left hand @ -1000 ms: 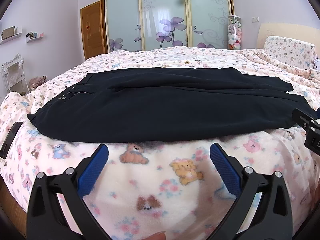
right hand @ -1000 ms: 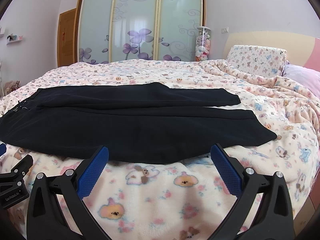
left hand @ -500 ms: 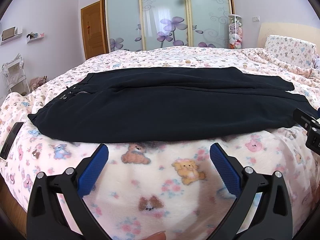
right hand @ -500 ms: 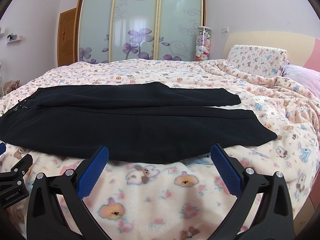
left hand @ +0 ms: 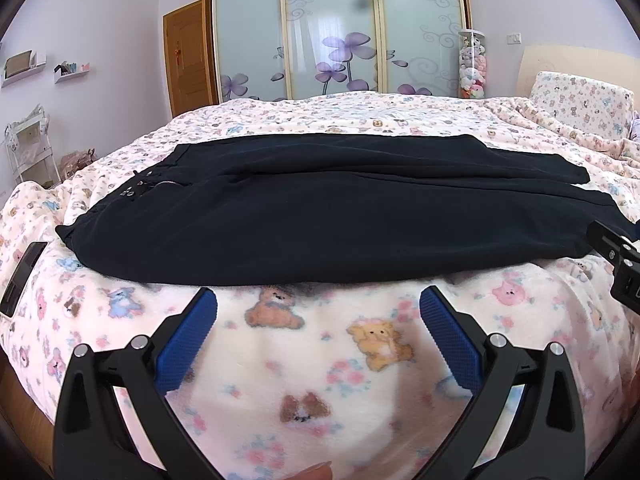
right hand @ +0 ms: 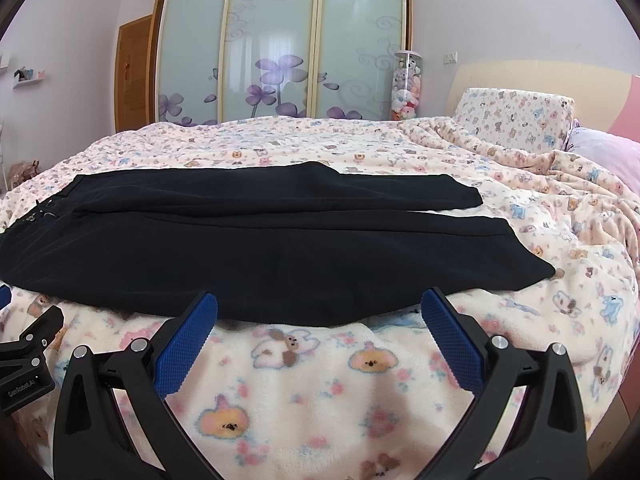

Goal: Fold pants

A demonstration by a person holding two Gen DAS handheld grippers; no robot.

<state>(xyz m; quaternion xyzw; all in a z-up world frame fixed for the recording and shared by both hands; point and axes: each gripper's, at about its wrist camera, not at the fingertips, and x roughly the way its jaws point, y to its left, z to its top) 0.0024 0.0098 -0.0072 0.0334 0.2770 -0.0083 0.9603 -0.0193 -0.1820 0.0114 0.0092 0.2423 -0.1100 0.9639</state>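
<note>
Left wrist view shows the left hand-held gripper [left hand: 318, 306] spread wide and holding nothing, its blue pads [left hand: 186, 344] above the bear-print blanket [left hand: 304, 360] on the bed. Just ahead of its fingertips lie the black pants [left hand: 320, 216], flat and lengthwise, waistband to its left. Right wrist view shows the right hand-held gripper [right hand: 319, 306] equally wide and empty, the pants' near edge just beyond it, leg hems to its right. Farther off stands a wardrobe [right hand: 280, 48].
</note>
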